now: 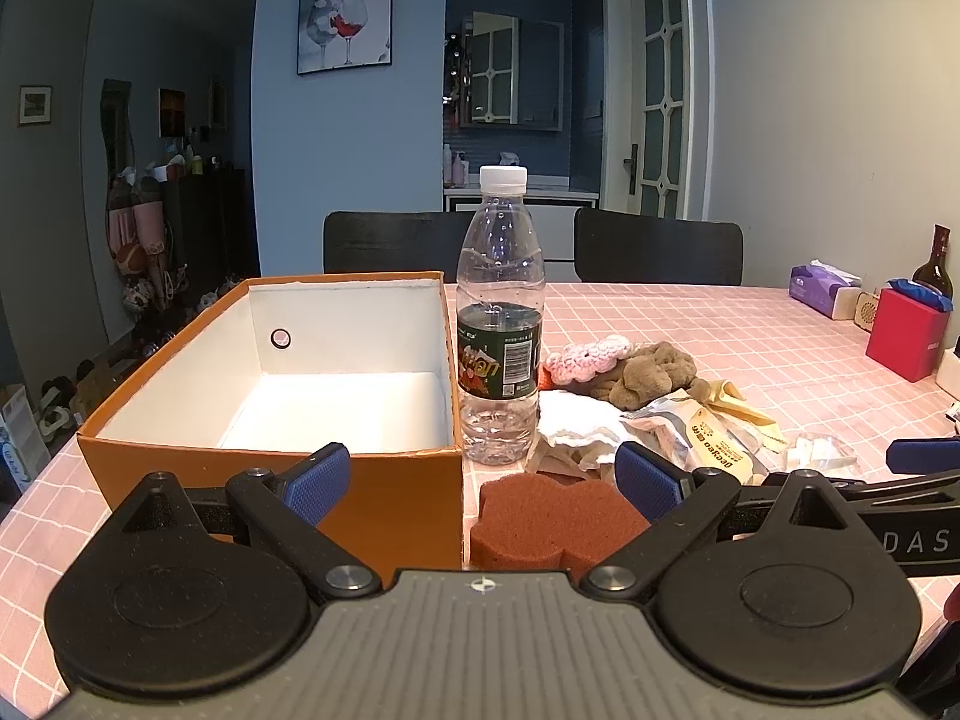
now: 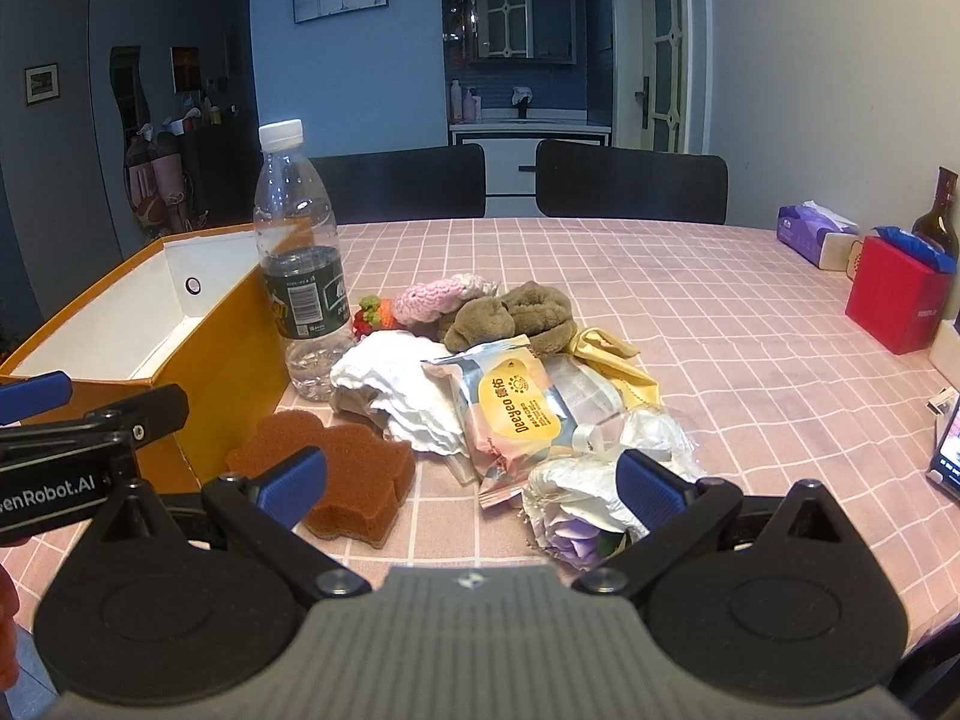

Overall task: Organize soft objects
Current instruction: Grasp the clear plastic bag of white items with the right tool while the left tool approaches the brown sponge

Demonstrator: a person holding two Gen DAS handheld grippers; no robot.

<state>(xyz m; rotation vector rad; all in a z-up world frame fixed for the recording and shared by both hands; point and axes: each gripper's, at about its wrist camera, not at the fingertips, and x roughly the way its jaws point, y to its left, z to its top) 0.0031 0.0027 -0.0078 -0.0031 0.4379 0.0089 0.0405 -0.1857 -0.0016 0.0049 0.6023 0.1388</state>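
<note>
Clutter of soft items lies beside an empty orange box (image 1: 270, 480) on the table. Left gripper (image 1: 483, 480) and right gripper (image 2: 471, 483) hover open, holding nothing. Likely the start: the brown sponge (image 1: 540, 519), nearest the left gripper, needs grasping first.

1. Blue walls (image 1: 336, 180) face me, one bearing a wine-glass picture (image 1: 345, 15).
2. Two black chairs (image 2: 630, 180) stand behind my pink-checked worktop (image 2: 750, 360).
3. A white panelled door (image 1: 651, 78) stands at the right.
</note>
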